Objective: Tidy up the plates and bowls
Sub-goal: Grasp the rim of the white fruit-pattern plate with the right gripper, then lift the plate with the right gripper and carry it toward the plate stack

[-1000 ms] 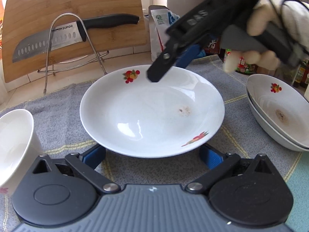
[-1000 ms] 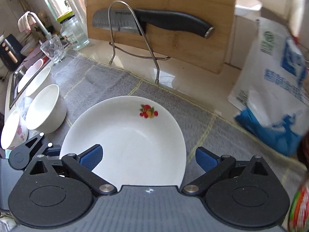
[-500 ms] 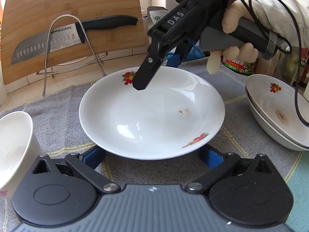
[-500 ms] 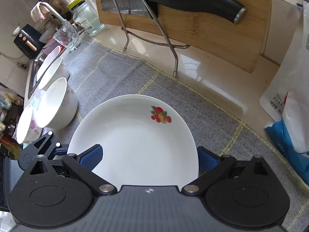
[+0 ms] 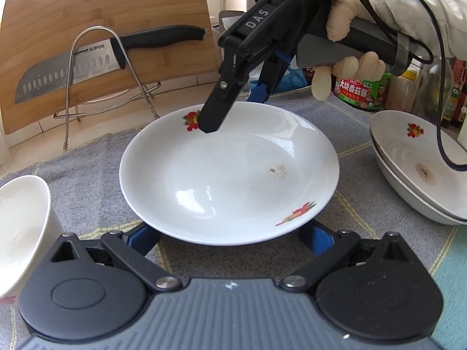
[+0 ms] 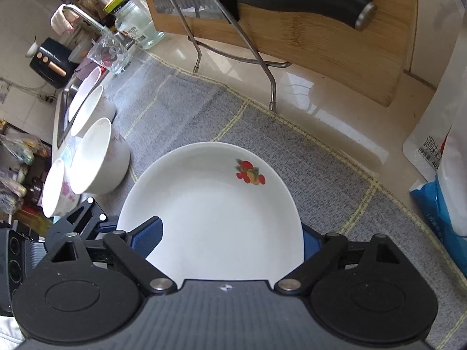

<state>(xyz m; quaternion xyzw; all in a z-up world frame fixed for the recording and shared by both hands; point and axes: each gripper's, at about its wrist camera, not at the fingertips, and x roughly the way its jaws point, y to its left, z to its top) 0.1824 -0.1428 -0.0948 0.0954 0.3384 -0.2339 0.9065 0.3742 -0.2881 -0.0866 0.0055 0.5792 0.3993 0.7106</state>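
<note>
In the left wrist view the left gripper (image 5: 230, 233) has its jaws wide and just closing in, its blue pads tucked under the near rim of the white fruit-print plate (image 5: 227, 172) on the grey cloth (image 5: 87, 175), contact not discernible; the right gripper (image 5: 233, 110) reaches over the plate's far rim, and two stacked plates (image 5: 420, 169) lie right of it. In the right wrist view the right gripper (image 6: 230, 233), also wide and just closing, straddles the plate (image 6: 216, 213), touch unclear; white bowls (image 6: 96, 157) stand left of the plate.
</note>
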